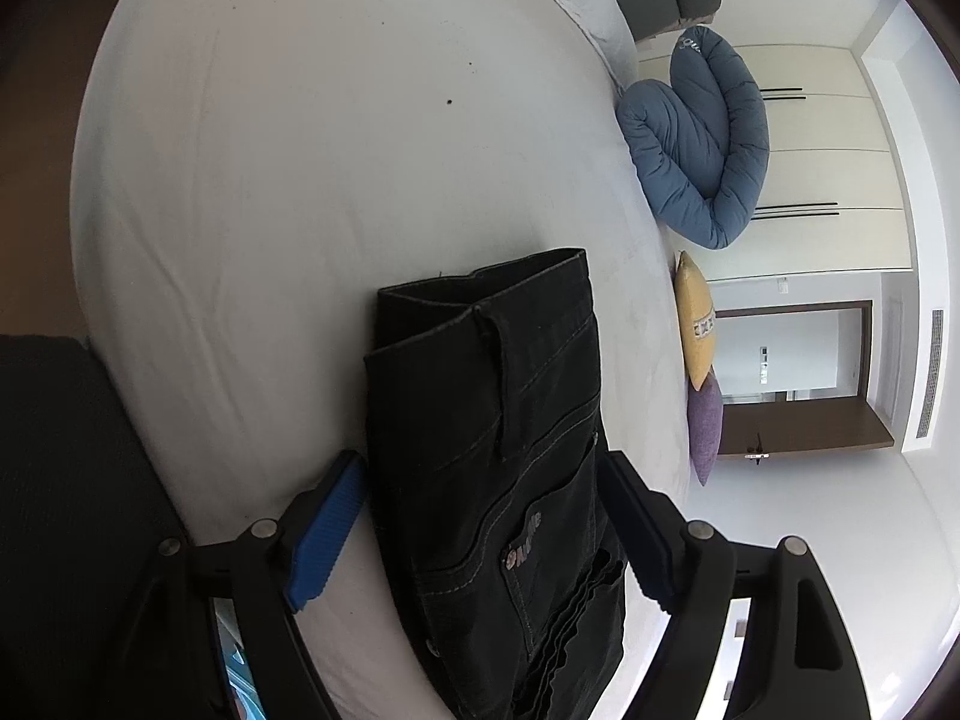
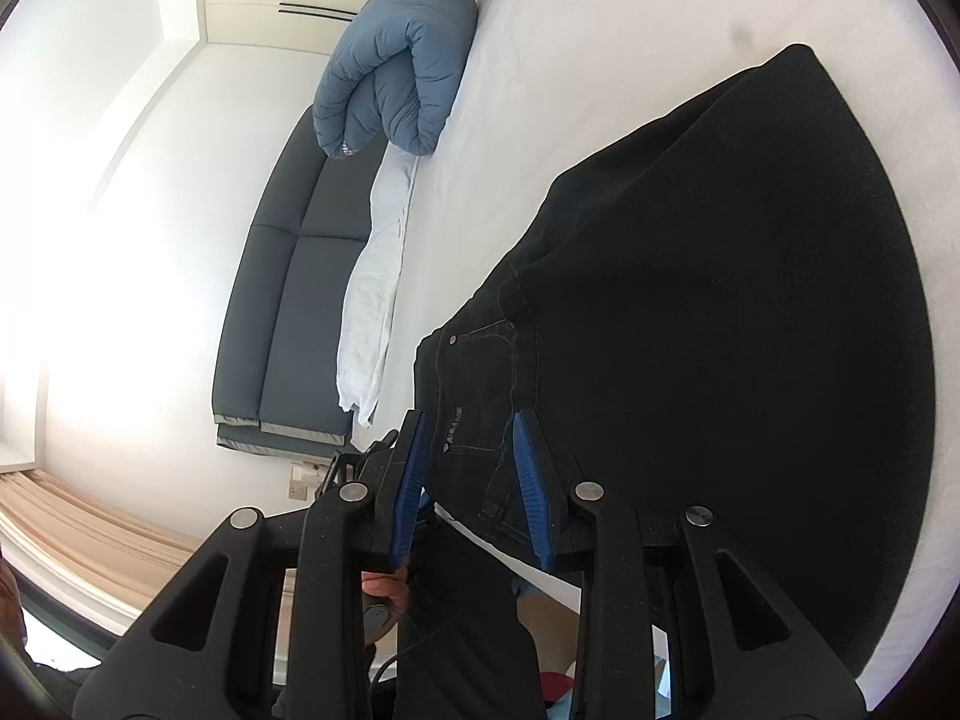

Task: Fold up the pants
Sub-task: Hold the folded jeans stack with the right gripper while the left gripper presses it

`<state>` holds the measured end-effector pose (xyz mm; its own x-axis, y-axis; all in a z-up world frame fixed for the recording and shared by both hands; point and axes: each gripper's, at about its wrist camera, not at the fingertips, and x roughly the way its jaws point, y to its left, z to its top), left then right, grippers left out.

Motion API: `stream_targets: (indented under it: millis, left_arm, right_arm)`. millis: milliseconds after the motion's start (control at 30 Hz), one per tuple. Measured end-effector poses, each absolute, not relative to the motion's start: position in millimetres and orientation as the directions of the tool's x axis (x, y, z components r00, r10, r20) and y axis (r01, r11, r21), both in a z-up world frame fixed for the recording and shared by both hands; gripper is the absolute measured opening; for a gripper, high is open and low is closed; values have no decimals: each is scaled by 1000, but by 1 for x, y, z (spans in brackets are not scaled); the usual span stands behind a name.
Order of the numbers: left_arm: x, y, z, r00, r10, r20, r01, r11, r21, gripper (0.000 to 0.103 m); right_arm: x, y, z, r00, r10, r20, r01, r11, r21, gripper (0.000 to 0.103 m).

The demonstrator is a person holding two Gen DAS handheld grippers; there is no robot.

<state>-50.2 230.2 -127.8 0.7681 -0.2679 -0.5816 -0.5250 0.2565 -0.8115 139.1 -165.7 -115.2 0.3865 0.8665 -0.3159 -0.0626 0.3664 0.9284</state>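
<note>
In the left wrist view, the left gripper [image 1: 480,534] is seen with its jaws spread wide, one blue pad [image 1: 327,534] on each side of the black pants [image 1: 492,450]. The near pad stands clear of the cloth; whether the far one touches it cannot be told, as its face is turned away. The pants are laid on the white bed [image 1: 288,180] near its edge, the waistband end with its pocket and metal lettering lying between the fingers. From there the long axis runs straight away from this gripper, ending in a folded, doubled edge further up the sheet.

In the right wrist view, the right gripper [image 2: 468,474] is seen with its jaws partly apart, set astride the pocket corner of the pants [image 2: 720,330] at the bed's [image 2: 600,30] near edge; a firm clamp is not evident. The dark cloth broadens away from this gripper across the sheet.

Beyond, a rolled blue duvet [image 1: 702,138] is placed at the far edge, with a yellow cushion [image 1: 696,324] and a purple cushion [image 1: 705,426] beside it.
</note>
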Motion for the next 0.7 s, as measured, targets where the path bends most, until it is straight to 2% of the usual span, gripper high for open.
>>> stream_targets:
  millis: [100,300,367,433,500,700]
  left_arm:
    - [-48,226,-126,742,-263,-617,-537,316,-782,80]
    - [-51,225,-123,722,-238,-649,-576,312,-755,79]
    - [-46,225,-125,714,-264,-648,-565,328,-757,81]
    - [-38,228,-127,722,-298,-624,-538,326,-778,94]
    - [-30,234,-130,742,-325,-586,-511,291,-809,103]
    - [-32,247,-139,800,-321,-507,-474,179,-862,102]
  right_arm:
    - [139,-167,-117,386,864,-322,-63,373,926,28]
    - [138,-169,-114,389,866,-314,-75,370,926,28]
    - [136,-169,-114,392,865,-314,-79,371,925,28]
    - [136,-171,-114,394,864,-313,-77,370,926,28]
    - [136,-173,-115,396,864,-311,-74,368,927,28]
    - [139,-171,-113,398,862,-313,-82,373,924,28]
